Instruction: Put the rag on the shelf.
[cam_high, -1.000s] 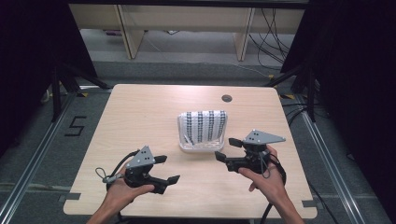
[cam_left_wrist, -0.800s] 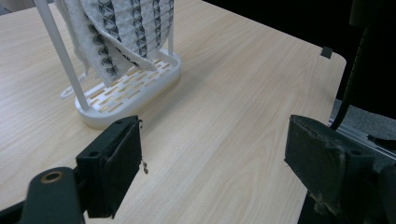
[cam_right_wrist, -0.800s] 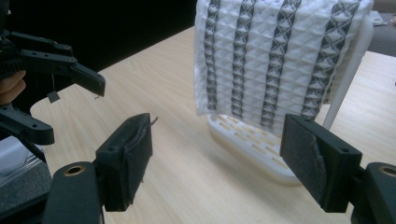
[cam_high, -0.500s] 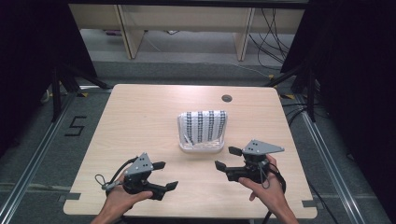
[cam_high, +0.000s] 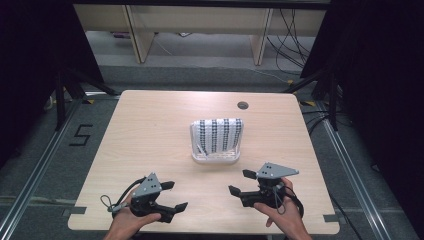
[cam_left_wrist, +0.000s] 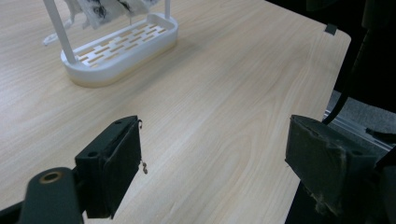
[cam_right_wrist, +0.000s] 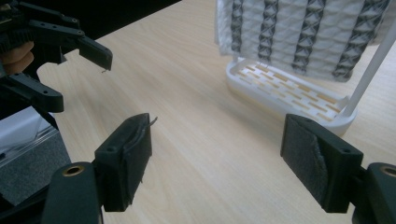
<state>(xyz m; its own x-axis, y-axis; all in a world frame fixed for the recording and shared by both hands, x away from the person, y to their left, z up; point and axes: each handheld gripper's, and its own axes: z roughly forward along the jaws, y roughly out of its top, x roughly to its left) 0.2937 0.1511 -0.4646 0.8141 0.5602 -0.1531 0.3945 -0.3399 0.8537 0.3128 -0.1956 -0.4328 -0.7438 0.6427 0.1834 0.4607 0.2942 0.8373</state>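
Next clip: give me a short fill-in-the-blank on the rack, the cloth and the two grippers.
1. The patterned cloth hangs on a rack coloured ____.
2. Both the left gripper and the right gripper have jaws that are ____.
3. The round hole in the table lies on the rack's ____ side, away from the person.

Missing words: white; open; far

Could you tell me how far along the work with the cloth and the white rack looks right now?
Looks done: the striped cloth hangs over the white rack mid-table. In hand: nothing; the left gripper and right gripper are open near the table's front edge, apart from the rack. Nothing visibly remains.
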